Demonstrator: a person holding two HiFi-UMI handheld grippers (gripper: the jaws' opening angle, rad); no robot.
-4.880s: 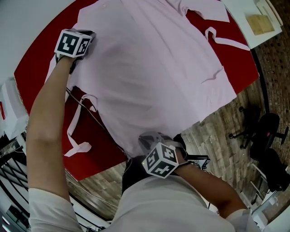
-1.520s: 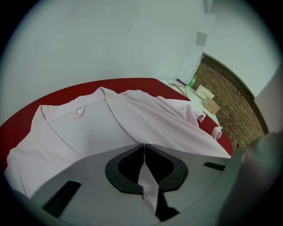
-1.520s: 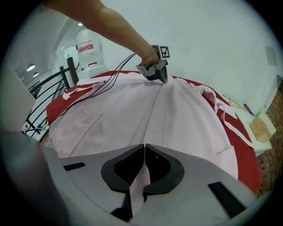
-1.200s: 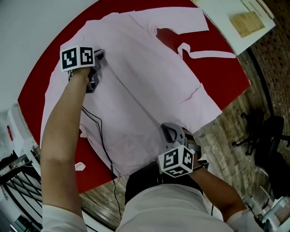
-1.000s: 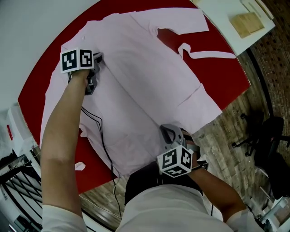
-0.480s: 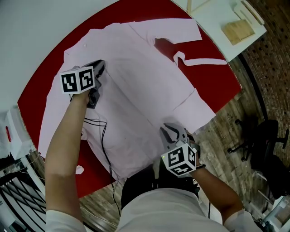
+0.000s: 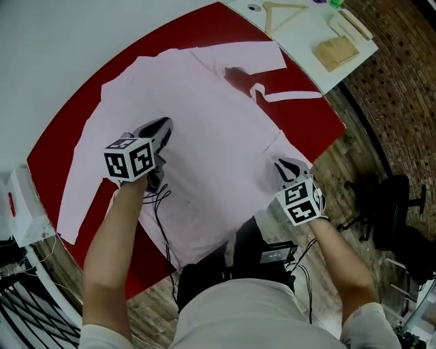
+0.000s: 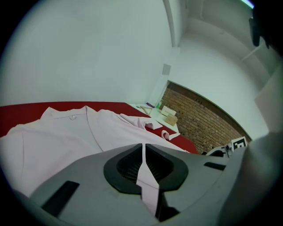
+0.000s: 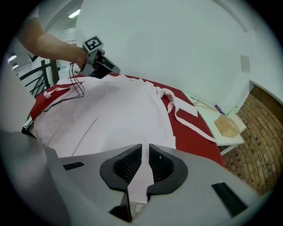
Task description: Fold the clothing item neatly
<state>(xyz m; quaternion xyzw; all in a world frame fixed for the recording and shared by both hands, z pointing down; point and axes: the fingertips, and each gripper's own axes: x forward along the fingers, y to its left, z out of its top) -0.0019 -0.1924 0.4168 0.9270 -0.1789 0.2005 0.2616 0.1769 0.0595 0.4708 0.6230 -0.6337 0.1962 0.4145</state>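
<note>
A pink garment [image 7: 204,102] lies spread on the red table [image 7: 82,95], its collar at the far side. My left gripper [image 7: 162,129] is over the garment's left part, raised a little, and shut on a fold of the pink cloth [image 8: 148,185] that runs between its pads [image 8: 128,165]. My right gripper [image 7: 285,165] is at the garment's near right edge. Its jaws have just been opening slightly, and a strip of cloth [image 9: 142,176] is still pinched between them. From the right gripper view the left gripper [image 9: 106,67] shows across the garment [image 9: 115,114].
A loose pink tie strip [image 7: 286,95] trails onto the red table at the far right. Beyond it a white side table [image 7: 300,31] carries a wooden block [image 7: 334,53] and a hanger [image 7: 283,8]. Black cables [image 7: 160,204] hang from my left arm. An office chair [image 7: 395,204] stands at the right.
Both grippers have risen with cloth in them. The left has come nearer and toward the garment's middle; the right has slid rightward along the near edge. The head view has shifted too.
</note>
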